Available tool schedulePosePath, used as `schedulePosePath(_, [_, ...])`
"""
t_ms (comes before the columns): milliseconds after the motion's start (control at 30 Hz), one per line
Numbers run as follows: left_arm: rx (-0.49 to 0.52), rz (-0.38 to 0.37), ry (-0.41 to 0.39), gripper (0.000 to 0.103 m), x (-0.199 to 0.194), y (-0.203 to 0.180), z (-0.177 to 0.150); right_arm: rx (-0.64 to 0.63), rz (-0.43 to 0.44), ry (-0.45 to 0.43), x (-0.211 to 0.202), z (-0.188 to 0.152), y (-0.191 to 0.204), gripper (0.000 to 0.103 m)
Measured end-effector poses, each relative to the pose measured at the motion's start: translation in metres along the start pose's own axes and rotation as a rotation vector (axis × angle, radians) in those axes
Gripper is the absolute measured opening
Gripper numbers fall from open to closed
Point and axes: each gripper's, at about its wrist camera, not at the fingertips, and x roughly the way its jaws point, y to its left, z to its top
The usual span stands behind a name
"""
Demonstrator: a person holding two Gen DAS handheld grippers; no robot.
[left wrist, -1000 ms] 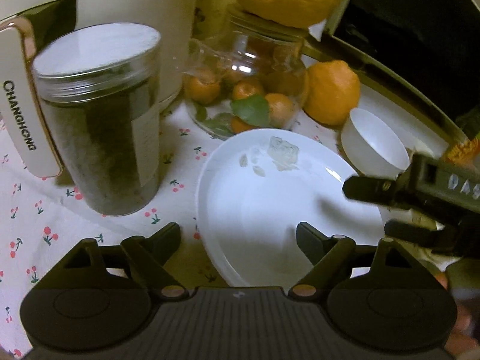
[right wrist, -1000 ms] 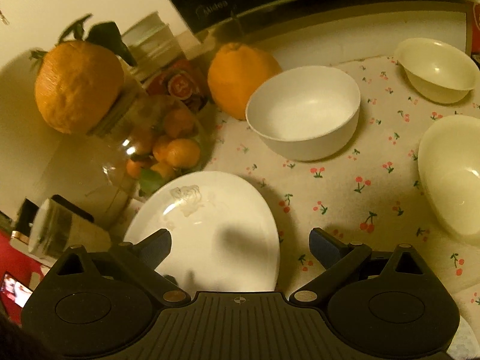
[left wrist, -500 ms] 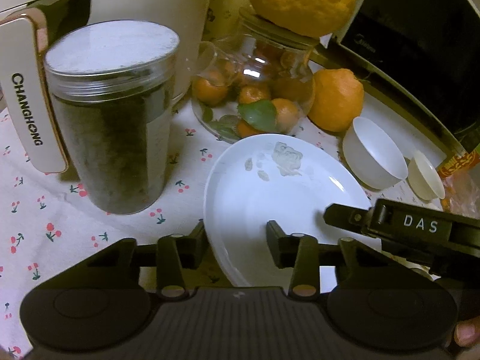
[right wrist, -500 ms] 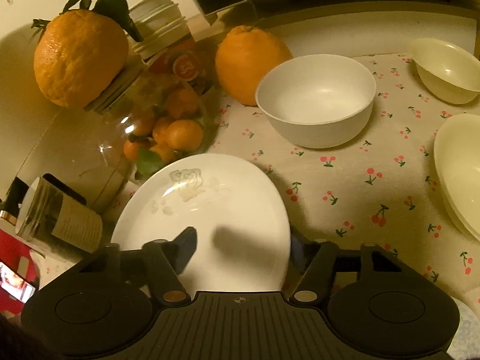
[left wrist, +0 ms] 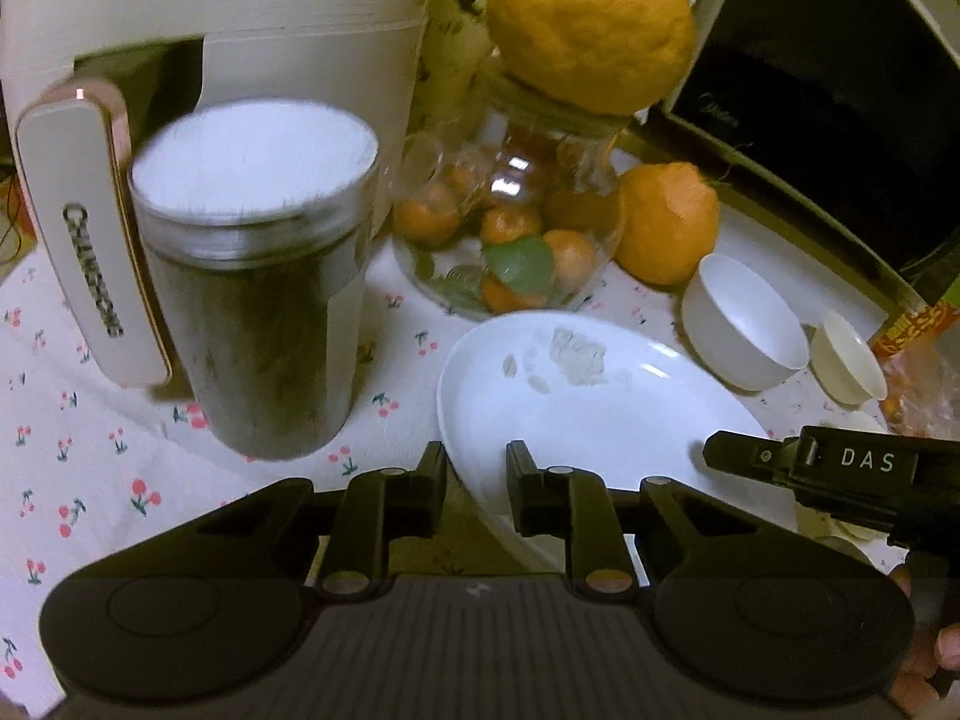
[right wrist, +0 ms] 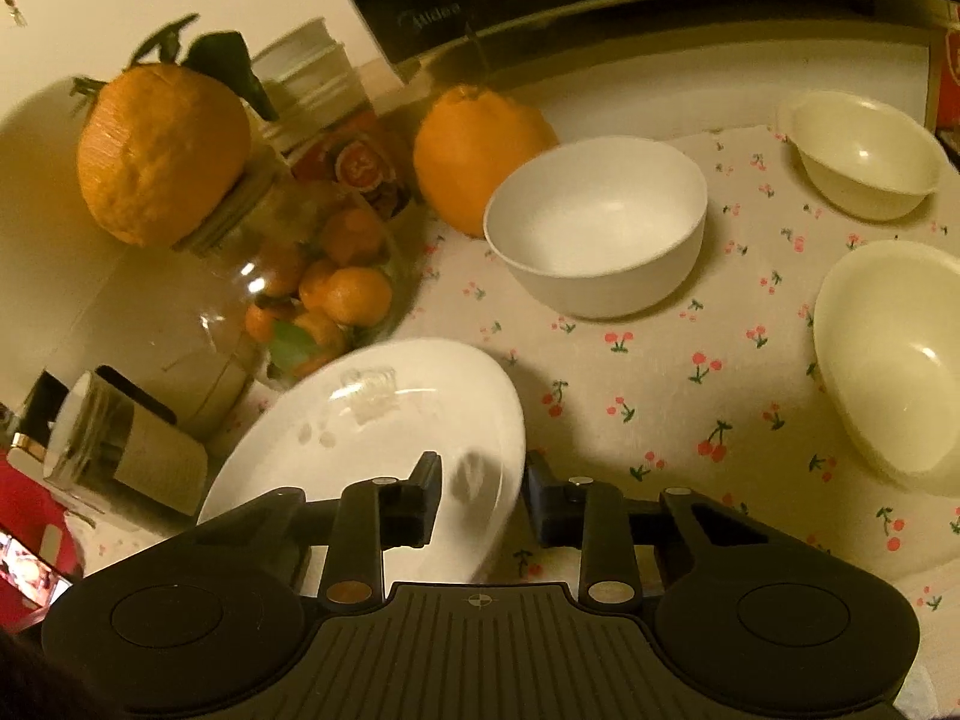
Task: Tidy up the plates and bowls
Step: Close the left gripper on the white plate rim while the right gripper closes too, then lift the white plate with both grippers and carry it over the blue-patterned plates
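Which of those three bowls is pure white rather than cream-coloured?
The white bowl beside the big orange. The two cream bowls, toward the right, look yellowish.

A: Dim, warm yellow light in both views; glare glints off the glass jar [right wrist: 288, 300].
B: Motion blur smears the canister lid [left wrist: 252, 168] and white plate [right wrist: 384, 438]. Fisheye bends and darkens the edges.

Left gripper [left wrist: 477, 474] and right gripper [right wrist: 480, 495] fingers both clamped nearly together.
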Motion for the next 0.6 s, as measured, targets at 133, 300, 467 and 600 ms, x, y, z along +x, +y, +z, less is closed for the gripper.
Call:
schedulePosePath(133, [-0.002, -0.015, -0.011, 0.019, -0.006, 0.001, 0.001, -0.004, 0.013, -0.008, -0.006, 0.000, -0.001, 0.028])
schedulePosePath(300, [-0.003, -0.025, -0.023, 0.019, -0.012, 0.002, 0.001, -0.023, 0.015, -0.017, -0.016, -0.003, 0.002, 0.028])
schedulePosePath(467, [-0.001, -0.047, -0.041, 0.019, -0.023, 0.000, 0.001, -0.032, 0.020, -0.031, -0.028, -0.005, 0.002, 0.028])
schedulePosePath(600, [0.003, -0.072, -0.054, 0.019, -0.032, -0.002, -0.001, -0.038, 0.023, -0.036, -0.040, -0.007, 0.002, 0.028])
